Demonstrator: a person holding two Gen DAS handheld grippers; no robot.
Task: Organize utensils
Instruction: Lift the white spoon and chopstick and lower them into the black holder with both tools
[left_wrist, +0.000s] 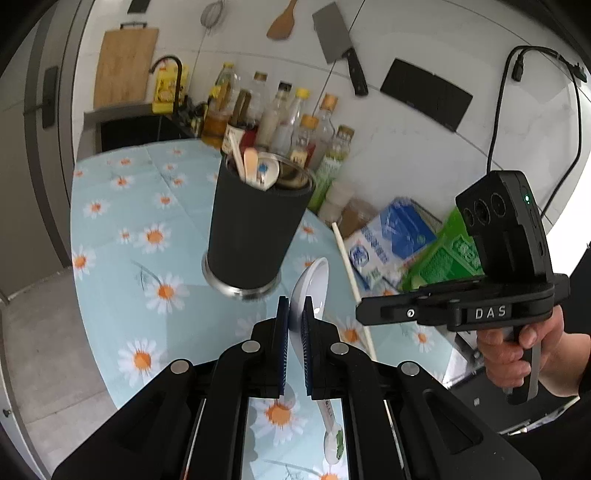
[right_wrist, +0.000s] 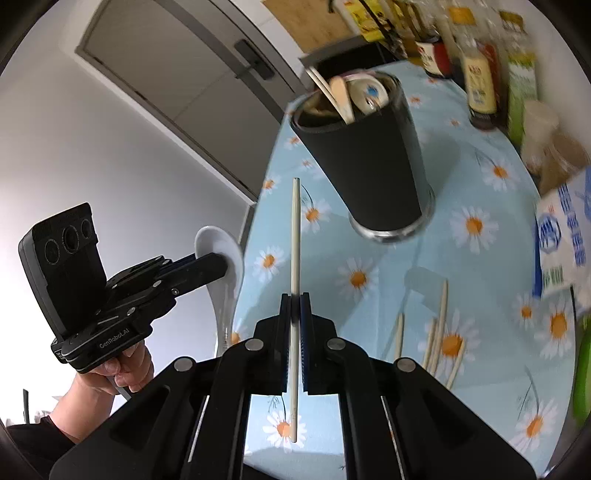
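A black utensil holder (left_wrist: 255, 229) stands on the daisy tablecloth (left_wrist: 122, 236) with spoons and chopsticks in it; it also shows in the right wrist view (right_wrist: 369, 162). My left gripper (left_wrist: 295, 314) is shut on a white ceramic spoon (left_wrist: 312, 284), bowl forward, just short of the holder; the right wrist view shows this spoon (right_wrist: 221, 251) too. My right gripper (right_wrist: 295, 299) is shut on a single chopstick (right_wrist: 295, 229), held upright in front of the holder. That chopstick (left_wrist: 351, 277) shows in the left wrist view.
Several loose chopsticks (right_wrist: 439, 328) lie on the cloth at right. Sauce bottles (left_wrist: 288, 114) line the wall behind the holder. A blue-white carton (left_wrist: 391, 240) and a green pack (left_wrist: 443, 254) sit at the right. A sink (left_wrist: 140, 129) is at the back left.
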